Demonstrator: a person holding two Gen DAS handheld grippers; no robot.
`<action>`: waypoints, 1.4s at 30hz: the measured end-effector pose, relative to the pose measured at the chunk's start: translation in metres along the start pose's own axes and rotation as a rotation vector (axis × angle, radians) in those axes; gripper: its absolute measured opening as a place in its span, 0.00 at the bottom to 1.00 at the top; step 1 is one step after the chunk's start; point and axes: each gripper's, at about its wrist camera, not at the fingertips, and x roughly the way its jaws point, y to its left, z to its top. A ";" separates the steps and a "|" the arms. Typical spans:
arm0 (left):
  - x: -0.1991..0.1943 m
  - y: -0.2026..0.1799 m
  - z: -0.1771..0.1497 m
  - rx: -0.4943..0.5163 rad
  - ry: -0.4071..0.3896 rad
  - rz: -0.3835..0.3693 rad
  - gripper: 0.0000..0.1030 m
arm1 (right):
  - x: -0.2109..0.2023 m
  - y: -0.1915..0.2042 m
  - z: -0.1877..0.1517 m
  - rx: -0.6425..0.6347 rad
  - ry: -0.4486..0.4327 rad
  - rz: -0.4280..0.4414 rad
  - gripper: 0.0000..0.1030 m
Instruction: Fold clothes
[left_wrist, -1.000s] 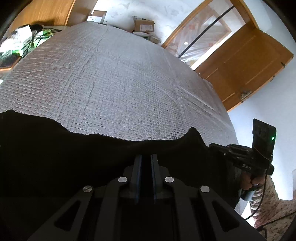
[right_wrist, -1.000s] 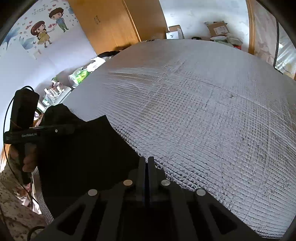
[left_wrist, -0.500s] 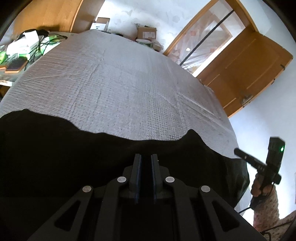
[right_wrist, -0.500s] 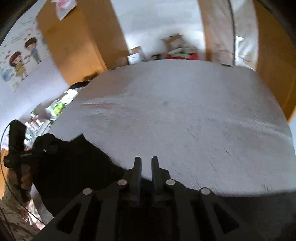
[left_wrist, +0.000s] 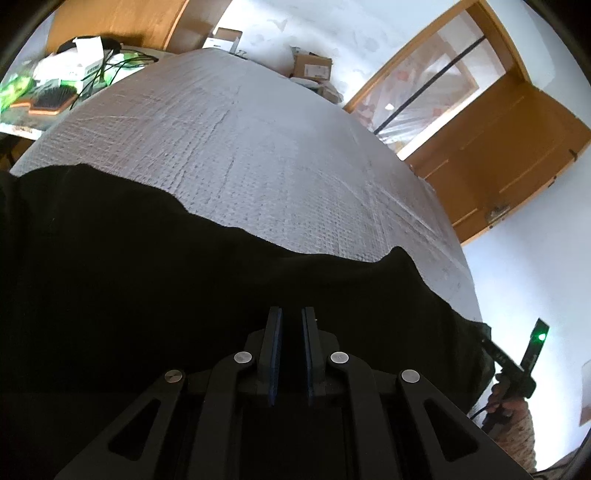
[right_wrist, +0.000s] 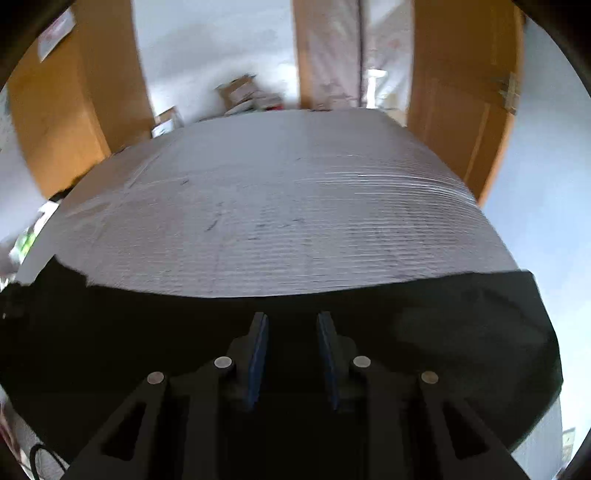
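Your left gripper (left_wrist: 291, 314) is tipped down over the black cloth garment (left_wrist: 147, 280), which lies spread across the near end of the grey quilted bed cover (left_wrist: 266, 162), and the dark fabric fills everything under and around your fingertips. The two blue-lined pads (left_wrist: 275, 332) stand with only a narrow slot between them, and against all that black you cannot tell whether a fold of cloth is pinched in there or not. The garment's far edge runs in a wavy line across the bed ahead of the tips, dipping low on the left and rising to a small peak off to the right. Over at the right edge of the left wrist view your other hand (left_wrist: 506, 402) shows beside the bed, wrapped round the handle of its tool, with a green light (left_wrist: 542, 336) glowing on it, just past the garment's right-hand end. Now the right gripper (right_wrist: 291, 321): this view is smeared with motion blur, and its jaws are opening, the pads (right_wrist: 258, 343) well parted, with black cloth lying beneath and between them but neither pad pressing on it. From here the garment (right_wrist: 443, 325) stretches as a wide dark band across the bottom, its straight far edge just ahead of your tips and its right corner (right_wrist: 528, 275) hanging at the bed's side. Beyond the bed stand wooden doors (left_wrist: 498, 147) and cardboard boxes (left_wrist: 312, 66).
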 end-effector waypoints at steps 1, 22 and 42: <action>0.000 0.001 -0.001 -0.004 -0.003 -0.003 0.10 | 0.000 -0.006 -0.001 0.017 -0.003 -0.010 0.27; -0.031 0.011 -0.023 -0.002 -0.053 0.100 0.10 | -0.062 0.031 -0.081 -0.174 -0.019 0.082 0.26; -0.030 0.009 -0.029 0.042 -0.080 0.136 0.10 | -0.077 0.058 -0.100 -0.257 -0.012 0.235 0.26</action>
